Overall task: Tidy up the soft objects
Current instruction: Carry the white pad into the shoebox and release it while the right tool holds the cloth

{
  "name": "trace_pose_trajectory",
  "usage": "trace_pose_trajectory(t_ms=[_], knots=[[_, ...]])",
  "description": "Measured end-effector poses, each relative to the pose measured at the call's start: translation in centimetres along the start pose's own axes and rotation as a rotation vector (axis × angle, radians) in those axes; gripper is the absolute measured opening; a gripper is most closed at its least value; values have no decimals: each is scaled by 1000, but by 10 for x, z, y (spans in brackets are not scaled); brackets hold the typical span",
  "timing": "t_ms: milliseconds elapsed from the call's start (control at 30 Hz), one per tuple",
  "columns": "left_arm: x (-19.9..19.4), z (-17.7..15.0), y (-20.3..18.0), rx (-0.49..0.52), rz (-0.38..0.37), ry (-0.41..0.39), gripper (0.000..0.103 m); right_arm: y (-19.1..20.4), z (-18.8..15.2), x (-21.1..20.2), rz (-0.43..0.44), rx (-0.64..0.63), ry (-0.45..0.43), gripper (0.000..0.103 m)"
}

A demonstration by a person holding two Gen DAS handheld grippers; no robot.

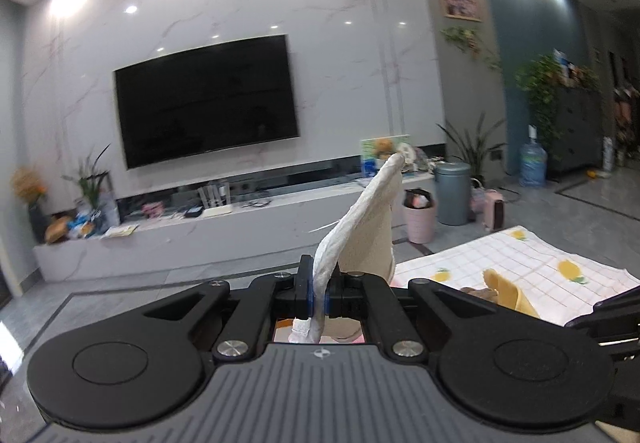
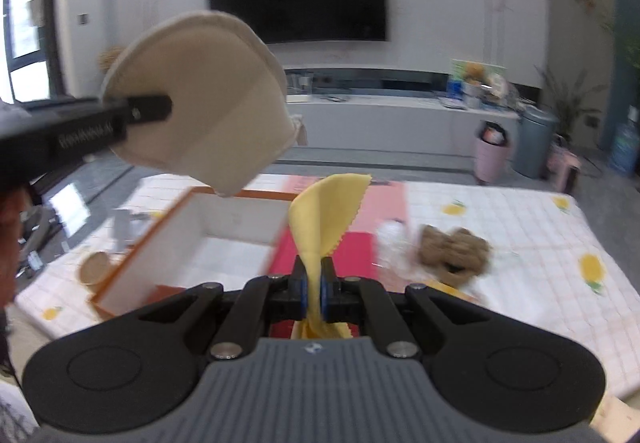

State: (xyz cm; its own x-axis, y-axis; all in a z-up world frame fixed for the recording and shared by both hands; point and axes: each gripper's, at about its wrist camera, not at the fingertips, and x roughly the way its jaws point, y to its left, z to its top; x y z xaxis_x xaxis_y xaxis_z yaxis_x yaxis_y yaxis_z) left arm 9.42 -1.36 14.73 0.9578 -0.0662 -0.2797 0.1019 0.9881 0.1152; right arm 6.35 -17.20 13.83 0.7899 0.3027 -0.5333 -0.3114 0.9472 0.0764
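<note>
brown plush point(image 2: 454, 249) blurred, box point(image 2: 168, 231) front hidden

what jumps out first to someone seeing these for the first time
Each gripper is clamped on a soft thing held up in the air: the left gripper pinches a cream round pad, the right gripper a yellow cloth. Below them an open white box sits on the lemon-print table cover, with a big dark TV on the wall behind.

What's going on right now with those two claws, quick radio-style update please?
Left gripper shut on cream pad, held aloft. Right gripper shut on yellow cloth. Open white box below on table; brown plush beside, nothing blocking.
</note>
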Motion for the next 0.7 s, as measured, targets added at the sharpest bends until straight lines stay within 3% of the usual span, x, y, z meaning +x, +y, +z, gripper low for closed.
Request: trace_pose_trajectory(t_ms=[233,333,533,633,700], knots=[[16,-34,51,-126,-32,133,5,61,8,25,67,-106,28,3],[29,-57,69,-160,-80,200,5,77,8,44,85,-158,60,3],[79,-101,92,-302,-173,432,5,89,14,79,48,-205,97,3],[84,-106,97,-339,-178,445,5,88,11,91,50,-195,110,3],[81,-96,88,-246,-109,391,5,84,9,100,54,-182,115,3]])
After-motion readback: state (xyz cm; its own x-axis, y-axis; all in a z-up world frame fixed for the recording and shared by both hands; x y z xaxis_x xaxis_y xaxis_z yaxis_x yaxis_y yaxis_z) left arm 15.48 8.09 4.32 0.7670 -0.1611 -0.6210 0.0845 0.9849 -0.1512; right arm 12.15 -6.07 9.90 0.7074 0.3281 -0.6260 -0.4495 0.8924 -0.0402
